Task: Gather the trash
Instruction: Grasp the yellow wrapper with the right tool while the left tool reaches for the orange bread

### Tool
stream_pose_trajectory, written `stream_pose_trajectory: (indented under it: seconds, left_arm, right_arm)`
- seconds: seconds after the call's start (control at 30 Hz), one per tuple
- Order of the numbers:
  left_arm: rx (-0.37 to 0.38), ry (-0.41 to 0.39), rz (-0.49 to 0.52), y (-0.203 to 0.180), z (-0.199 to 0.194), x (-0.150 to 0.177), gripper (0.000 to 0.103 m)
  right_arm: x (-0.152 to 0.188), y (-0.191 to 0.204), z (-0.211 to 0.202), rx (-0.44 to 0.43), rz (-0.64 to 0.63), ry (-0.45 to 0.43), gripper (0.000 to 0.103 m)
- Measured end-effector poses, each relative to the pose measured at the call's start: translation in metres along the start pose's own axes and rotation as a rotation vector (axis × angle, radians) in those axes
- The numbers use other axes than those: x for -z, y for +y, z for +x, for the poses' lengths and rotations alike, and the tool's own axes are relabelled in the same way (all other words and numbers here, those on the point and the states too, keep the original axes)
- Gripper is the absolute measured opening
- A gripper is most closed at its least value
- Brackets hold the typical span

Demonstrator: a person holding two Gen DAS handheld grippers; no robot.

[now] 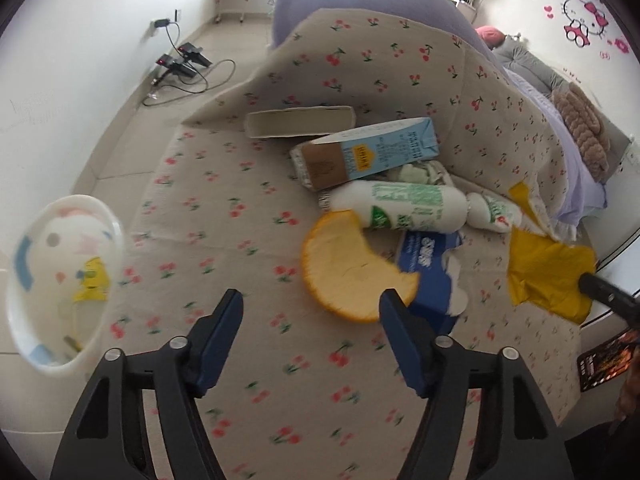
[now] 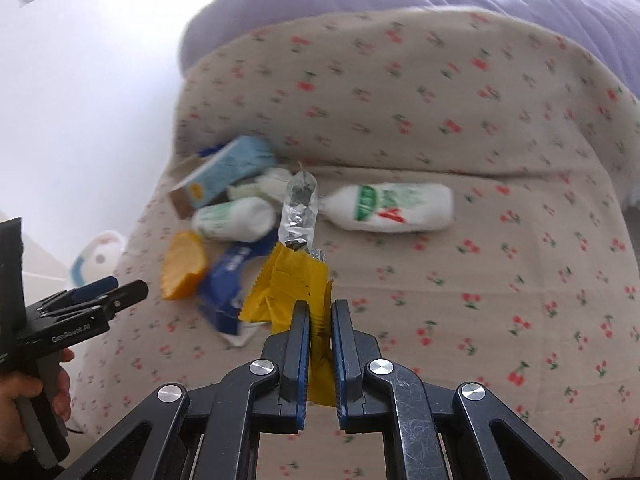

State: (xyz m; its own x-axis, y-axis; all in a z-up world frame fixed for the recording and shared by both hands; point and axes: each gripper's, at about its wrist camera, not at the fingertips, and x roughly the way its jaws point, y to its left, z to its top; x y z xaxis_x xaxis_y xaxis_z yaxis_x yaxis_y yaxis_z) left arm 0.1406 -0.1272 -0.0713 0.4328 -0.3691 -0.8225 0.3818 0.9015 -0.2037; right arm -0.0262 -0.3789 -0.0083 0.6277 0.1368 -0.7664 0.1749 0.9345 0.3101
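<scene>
Trash lies in a pile on a cherry-print cloth (image 1: 256, 360): a light-blue carton (image 1: 368, 152), a white bottle with green print (image 1: 404, 206), a second one (image 2: 394, 208), an orange peel (image 1: 352, 268), a dark-blue packet (image 1: 430, 276) and a white paper tray (image 1: 300, 120). My left gripper (image 1: 311, 300) is open and empty, just in front of the peel. My right gripper (image 2: 320, 310) is shut on a yellow wrapper (image 2: 290, 280) with a silvery inside (image 2: 299, 210), held above the cloth. The wrapper also shows in the left wrist view (image 1: 548, 276).
A white bin with cartoon print (image 1: 60, 280) stands on the floor at the left, beside the bed. A purple quilt (image 1: 360, 0) lies behind the cloth. Chargers and cables (image 1: 180, 64) lie on the floor by the wall. A phone (image 1: 604, 364) lies at the right.
</scene>
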Motion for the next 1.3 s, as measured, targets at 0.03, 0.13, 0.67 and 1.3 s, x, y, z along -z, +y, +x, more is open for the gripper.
stream_pose_trajectory:
  seconds: [0.03,0.13,0.67,1.3]
  left_arm:
    - [0.003,-0.001,-0.004,-0.001,0.003,-0.002,0.068]
    - [-0.001,0.003,-0.006,-0.004,0.013,-0.006,0.056]
    - [-0.025,0.033,0.074,-0.009,0.028,-0.011,0.005]
    - [-0.016,-0.048,-0.018,0.044,-0.025,-0.009,0.004]
  right_arm:
    - [-0.001,-0.003,0.002,0.006,0.007,0.004,0.009]
    - [0.000,-0.010,0.006,0.019,0.020,0.012,0.009]
    - [-0.003,-0.008,0.020,0.043,0.026,0.039,0.009]
    - [-0.022,0.055,0.007,-0.046,-0.036,-0.017,0.009]
